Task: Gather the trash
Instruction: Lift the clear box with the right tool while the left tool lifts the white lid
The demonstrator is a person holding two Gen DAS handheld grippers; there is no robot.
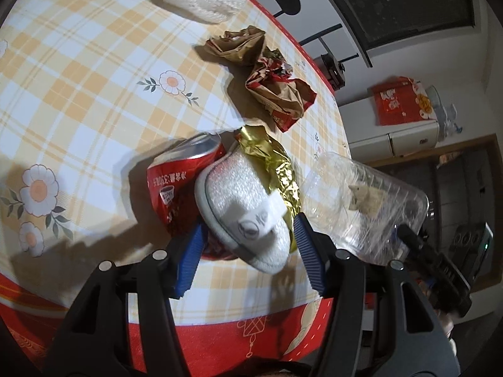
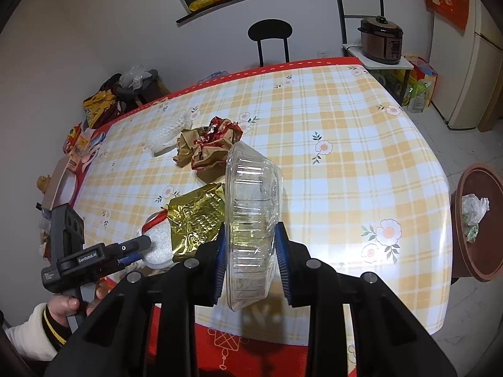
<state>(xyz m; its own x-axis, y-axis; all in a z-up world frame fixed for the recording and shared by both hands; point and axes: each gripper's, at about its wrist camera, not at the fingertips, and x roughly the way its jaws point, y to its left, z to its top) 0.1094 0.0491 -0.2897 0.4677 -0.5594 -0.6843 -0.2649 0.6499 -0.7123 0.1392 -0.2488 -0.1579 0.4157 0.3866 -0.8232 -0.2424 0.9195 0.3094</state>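
Indoor artificial light, moderately bright, from above. Both views fisheye: heavy barrel bend, checked tablecloth curving, black vignette in corners. Left wrist view dimmer, warmer; crumpled paper bags cast hard dark shadows toward left, crushed red can likewise. Gold foil wrapper throws bright specular flecks. Right wrist view: white glare patch on glossy cloth beside clear plastic container (highlights on its ribs too). Foam pieces slightly overexposed. Near gripper bodies soft, underlit.
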